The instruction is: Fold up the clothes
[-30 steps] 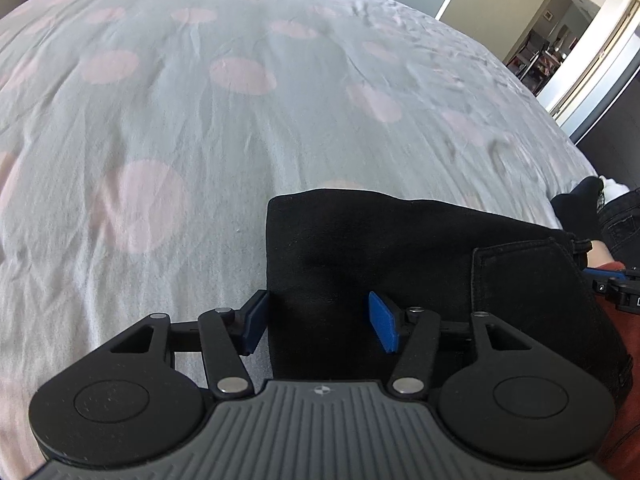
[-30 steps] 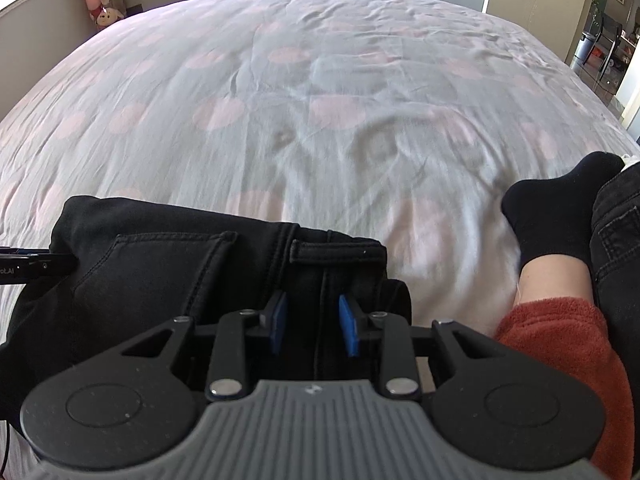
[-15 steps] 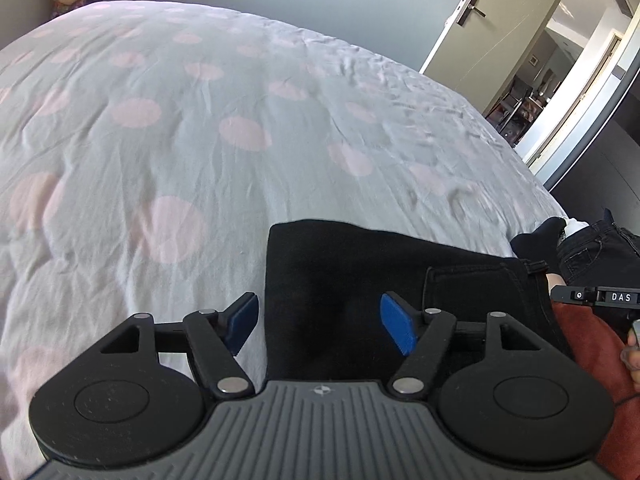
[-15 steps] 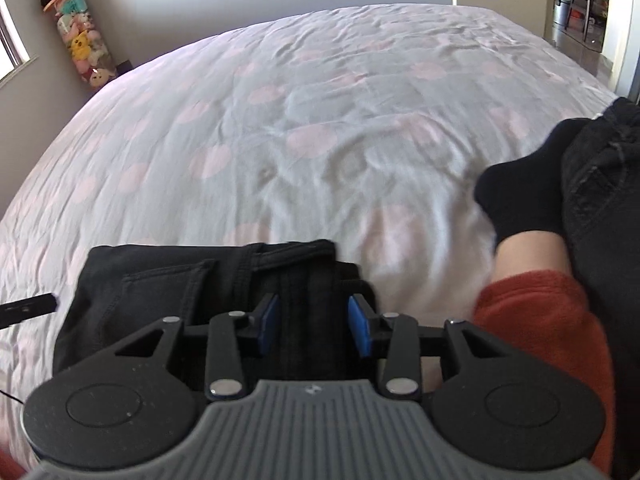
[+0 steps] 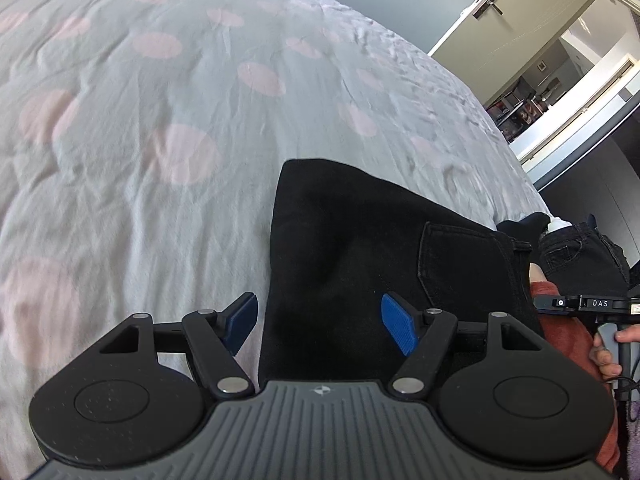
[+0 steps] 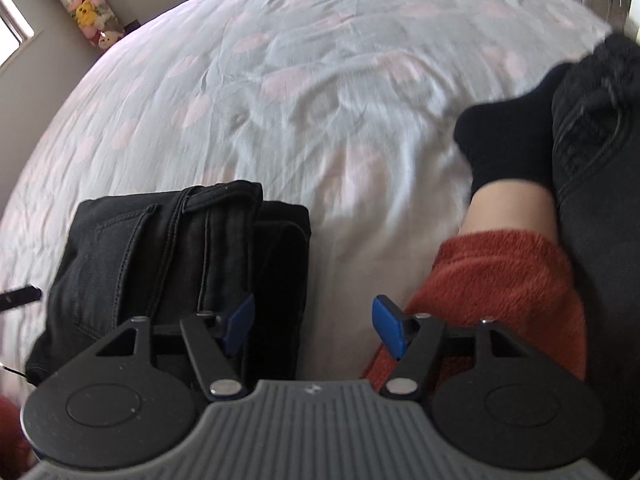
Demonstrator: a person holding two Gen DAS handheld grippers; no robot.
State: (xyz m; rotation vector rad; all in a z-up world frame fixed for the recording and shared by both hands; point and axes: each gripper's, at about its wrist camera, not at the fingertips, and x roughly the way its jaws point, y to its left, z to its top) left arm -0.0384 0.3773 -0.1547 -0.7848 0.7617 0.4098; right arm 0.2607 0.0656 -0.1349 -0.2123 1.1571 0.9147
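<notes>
Folded black jeans (image 5: 344,248) lay on the bed (image 5: 120,120); left gripper (image 5: 320,326) gaped empty above them, right gripper (image 6: 314,326), lettered "DAS", had just been opening, empty

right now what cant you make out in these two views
- Near edge of the folded jeans: hidden in both views by the gripper bodies.
- Right gripper in the left wrist view: only a bar shows at the right edge, its fingers cut off.
- Bedspread pattern in the right wrist view: smeared by blur.
- Plush toys in the far corner: too small to tell apart.
</notes>
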